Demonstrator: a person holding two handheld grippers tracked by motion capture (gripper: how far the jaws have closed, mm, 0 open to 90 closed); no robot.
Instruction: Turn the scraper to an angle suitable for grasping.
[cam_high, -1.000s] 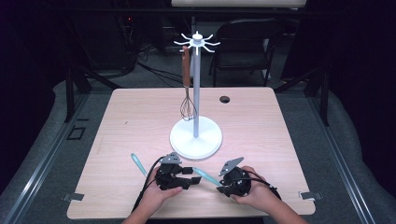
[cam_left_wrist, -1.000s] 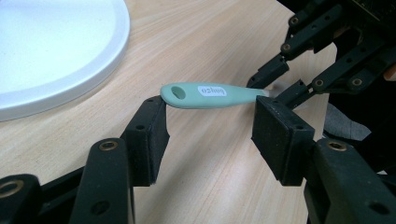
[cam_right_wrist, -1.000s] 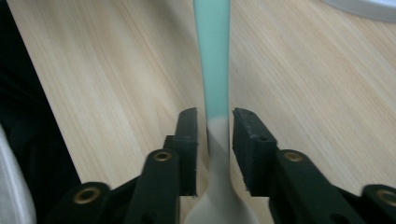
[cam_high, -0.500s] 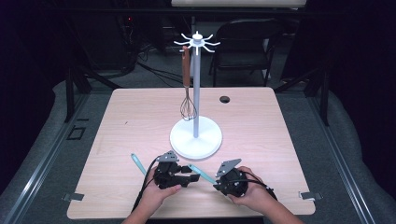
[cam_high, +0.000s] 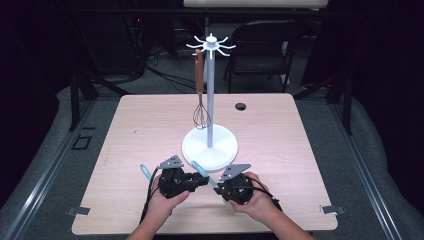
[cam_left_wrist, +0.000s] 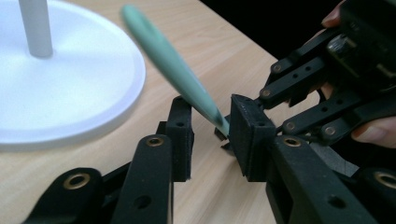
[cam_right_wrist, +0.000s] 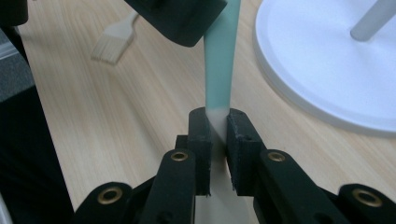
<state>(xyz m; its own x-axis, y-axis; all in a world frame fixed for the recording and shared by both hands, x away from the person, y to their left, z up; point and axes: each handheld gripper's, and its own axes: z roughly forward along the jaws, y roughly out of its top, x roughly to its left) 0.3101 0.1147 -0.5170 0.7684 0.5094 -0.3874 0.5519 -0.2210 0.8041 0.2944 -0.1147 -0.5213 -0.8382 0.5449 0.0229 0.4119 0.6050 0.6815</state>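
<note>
1. Lower left of the high view: a second teal-handled brush (cam_high: 145, 171) lies flat on the wooden table (cam_high: 310, 165), just beside the left hand. Keep the left wrist and its cable off it, so that it isn't dragged along.
2. Left gripper (cam_high: 202, 181): its jaws have just been closing, but in the left gripper view they stand apart, with the teal-handled utensil (cam_left_wrist: 177, 70) slanting through the gap and not yet squeezed from both sides. Centre the handle between the pads before closing further. A one-sided push would likely twist it in the other grip.
3. The utensil itself sits low in the centre of the high view, bridging the two grippers and seemingly raised off the table. Take it on the thicker teal part, where the pads should find more to bite on.
4. Right gripper (cam_right_wrist: 217, 122): its jaws have just been closing too, and they are clamped on the utensil where teal meets the pale neck. Hold this grip steady until the left one is firm.
5. Centre, above the hands: the white stand (cam_high: 227, 150) is close, and a whisk (cam_high: 201, 116) hangs from one hook. Keep the handle end clear of the base while regripping.
</note>
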